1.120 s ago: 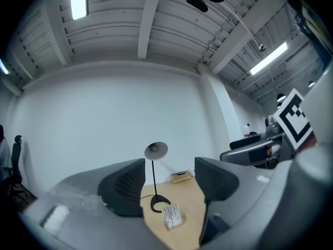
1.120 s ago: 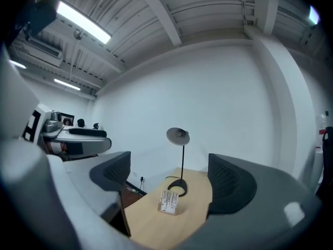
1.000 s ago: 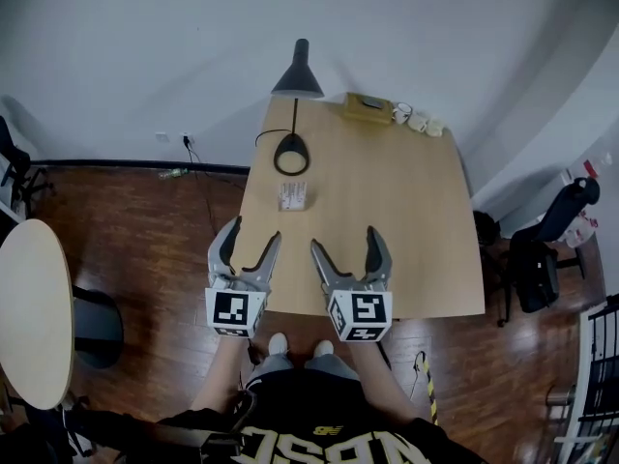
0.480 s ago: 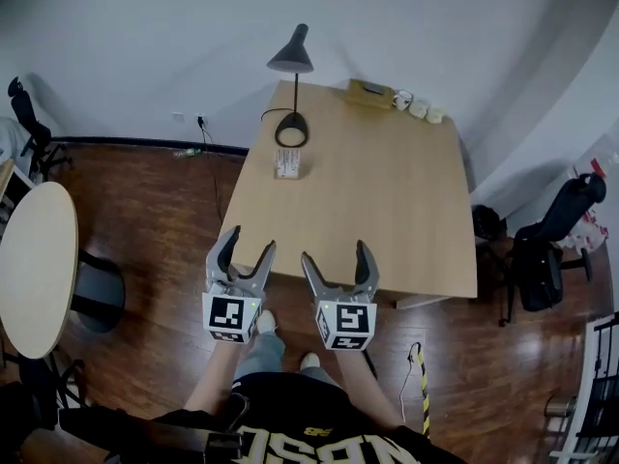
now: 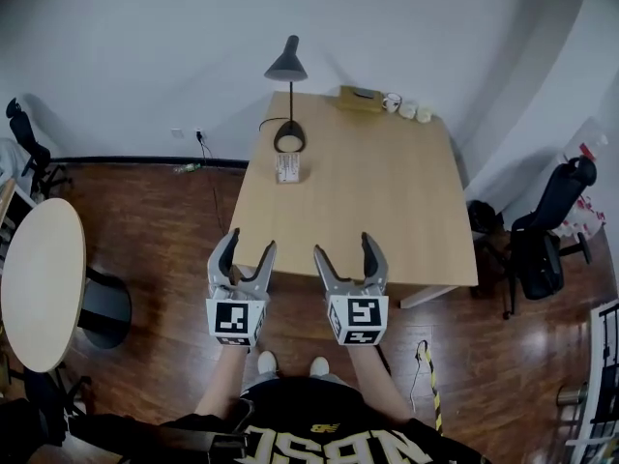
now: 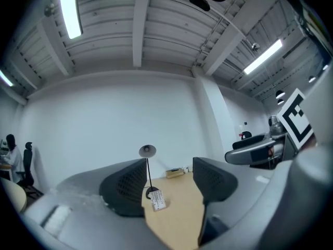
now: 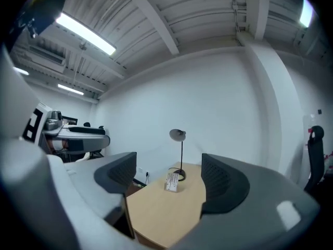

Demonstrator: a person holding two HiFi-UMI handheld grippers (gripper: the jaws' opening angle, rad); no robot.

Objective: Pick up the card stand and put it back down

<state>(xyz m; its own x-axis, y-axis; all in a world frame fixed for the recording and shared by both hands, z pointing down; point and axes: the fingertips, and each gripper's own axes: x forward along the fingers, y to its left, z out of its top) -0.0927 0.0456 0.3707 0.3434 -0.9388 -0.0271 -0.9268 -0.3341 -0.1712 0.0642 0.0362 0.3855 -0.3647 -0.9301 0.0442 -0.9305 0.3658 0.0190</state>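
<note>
card stand small, far off — print illegible

Office, as I view it remotely: wooden desk with desk lamp at far left, swivel chair right, round table left, ceiling strip light.

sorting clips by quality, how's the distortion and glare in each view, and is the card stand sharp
Head view: heavy fisheye, walls bowing around the table, even light, no glare, card stand small but crisp. Left gripper view: round fisheye frame with dark corners, ceiling light strip blown out. Right gripper view: same dark corners, card stand clear, its print unreadable.
</note>
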